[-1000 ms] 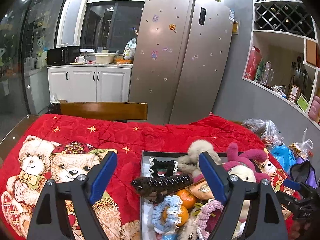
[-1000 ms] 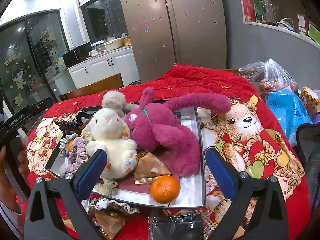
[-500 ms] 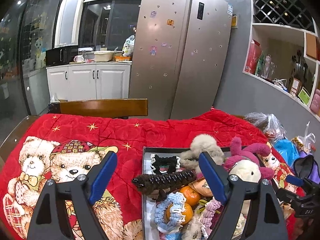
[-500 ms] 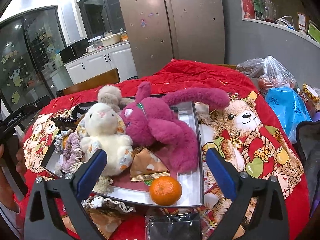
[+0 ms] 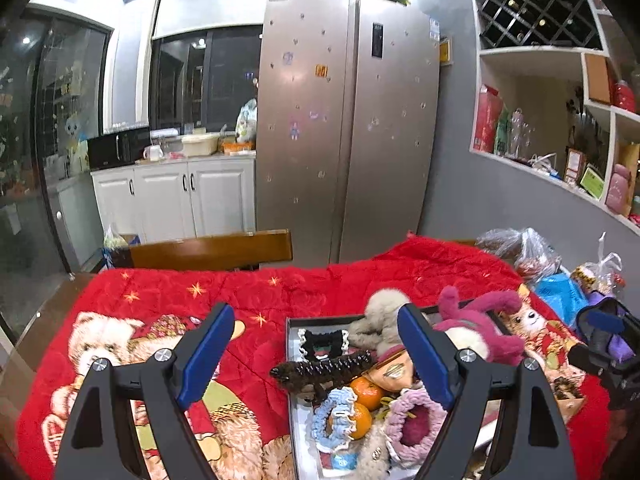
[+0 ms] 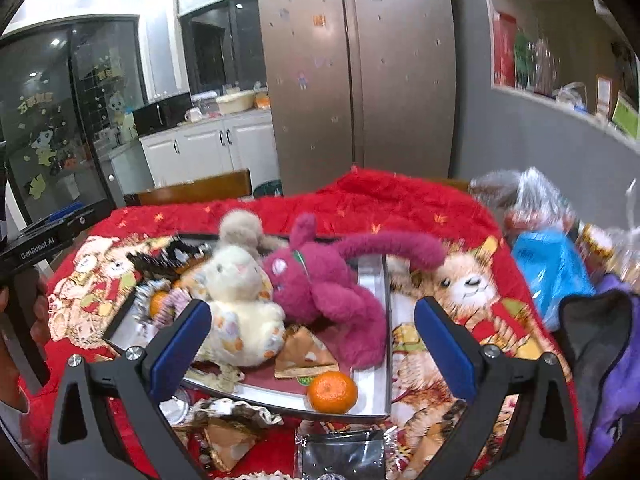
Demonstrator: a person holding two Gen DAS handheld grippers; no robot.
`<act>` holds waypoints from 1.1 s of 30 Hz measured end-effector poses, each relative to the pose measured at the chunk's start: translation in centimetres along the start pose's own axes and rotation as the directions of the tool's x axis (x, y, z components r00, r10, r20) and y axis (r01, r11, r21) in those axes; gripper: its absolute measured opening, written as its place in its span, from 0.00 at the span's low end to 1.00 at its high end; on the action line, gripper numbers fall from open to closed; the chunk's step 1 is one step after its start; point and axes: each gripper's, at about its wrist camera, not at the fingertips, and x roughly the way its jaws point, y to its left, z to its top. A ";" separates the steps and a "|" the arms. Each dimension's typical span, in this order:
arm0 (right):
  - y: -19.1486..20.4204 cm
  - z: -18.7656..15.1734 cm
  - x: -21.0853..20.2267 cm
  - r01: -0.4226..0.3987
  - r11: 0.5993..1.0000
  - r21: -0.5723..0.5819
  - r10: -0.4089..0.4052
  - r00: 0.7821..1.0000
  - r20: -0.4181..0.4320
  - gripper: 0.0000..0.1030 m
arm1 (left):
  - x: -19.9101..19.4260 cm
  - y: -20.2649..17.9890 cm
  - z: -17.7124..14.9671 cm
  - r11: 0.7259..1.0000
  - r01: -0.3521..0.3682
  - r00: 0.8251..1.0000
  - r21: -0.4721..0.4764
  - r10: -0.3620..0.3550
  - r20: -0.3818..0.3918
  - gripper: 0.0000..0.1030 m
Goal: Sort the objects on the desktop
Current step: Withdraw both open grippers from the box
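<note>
Both grippers hover above the table with nothing in them: the left gripper (image 5: pixel 316 344) has its jaws spread wide over the red blanket (image 5: pixel 248 292) and the near corner of the tray (image 5: pixel 291 360), and the right gripper (image 6: pixel 312 340) stands just as wide and empty above the tray's other end. The things to sort lie heaped in that tray — a cream plush rabbit (image 6: pixel 236 304) leaning against a magenta plush rabbit (image 6: pixel 320 284), a loose orange (image 6: pixel 332 392) by the rim, a brown snack packet (image 6: pixel 304 354), a dark hair claw (image 5: pixel 320 370), a black scrunchie (image 5: pixel 323 342), and knitted rings in blue (image 5: pixel 332 416) and pink (image 5: pixel 412 420) around more fruit. The step in hand looks like choosing a first pick. A good start would be something lying free on top: the orange for the right gripper, the hair claw for the left. Come down straight over the chosen piece, jaws either side of its narrow width, and close only once nothing else sits between the pads — the toys overlap, so dragging one may tip its neighbour out.
</note>
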 end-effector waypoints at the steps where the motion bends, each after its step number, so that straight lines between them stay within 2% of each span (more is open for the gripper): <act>1: 0.2 0.3 -0.8 0.001 1.000 -0.007 -0.001 1.000 0.015 1.00 | -1.0 -0.1 0.2 1.000 -0.004 1.000 0.001 0.004 0.015 0.83; 3: 0.8 0.9 -2.7 0.004 1.000 -0.023 -0.003 0.999 0.050 1.00 | -3.1 -0.1 0.5 1.000 -0.006 0.999 -0.010 0.007 0.047 0.83; 5: 1.5 1.3 -4.5 -0.006 0.999 -0.035 0.009 0.997 0.081 1.00 | -5.6 -0.1 0.5 0.999 0.026 0.996 -0.041 -0.022 0.085 0.83; 8: 2.7 1.5 -6.6 -0.014 0.999 -0.050 0.020 0.994 0.107 1.00 | -7.9 -0.3 0.5 0.997 0.061 0.994 -0.053 -0.056 0.097 0.83; 13: 4.4 0.1 -8.8 -0.045 0.996 -0.081 0.057 0.988 0.144 1.00 | -10.3 -0.7 -0.6 0.999 0.033 0.993 -0.040 -0.028 0.111 0.83; 15: 4.3 -1.5 -9.0 -0.080 0.996 -0.046 0.086 0.983 0.162 1.00 | -10.7 -0.7 -1.5 0.999 0.023 0.994 -0.035 -0.019 0.104 0.83; 19: 3.3 -4.0 -7.7 -0.137 0.990 0.038 0.131 0.983 0.127 1.00 | -10.2 -1.3 -4.7 1.000 0.002 0.998 0.019 -0.003 0.065 0.83; 21: 3.3 -5.1 -6.8 -0.122 0.992 0.032 0.117 0.987 0.110 1.00 | -9.6 -1.3 -6.3 0.999 -0.003 0.998 0.042 0.001 0.060 0.83; 24: 3.3 -6.6 -5.7 -0.106 0.994 0.023 0.103 0.990 0.093 1.00 | -7.5 -1.3 -8.3 0.998 -0.018 1.000 0.065 0.019 -0.016 0.83; 28: 3.6 -8.1 -4.2 -0.104 0.994 0.025 0.102 0.993 0.061 1.00 | -5.7 -1.2 -10.2 0.999 -0.012 0.997 0.049 0.016 -0.071 0.83; 33: 4.6 -9.7 -1.4 -0.114 0.993 -0.009 0.114 0.993 -0.017 1.00 | -3.3 -1.5 -12.7 0.995 -0.027 0.987 0.095 0.041 -0.153 0.83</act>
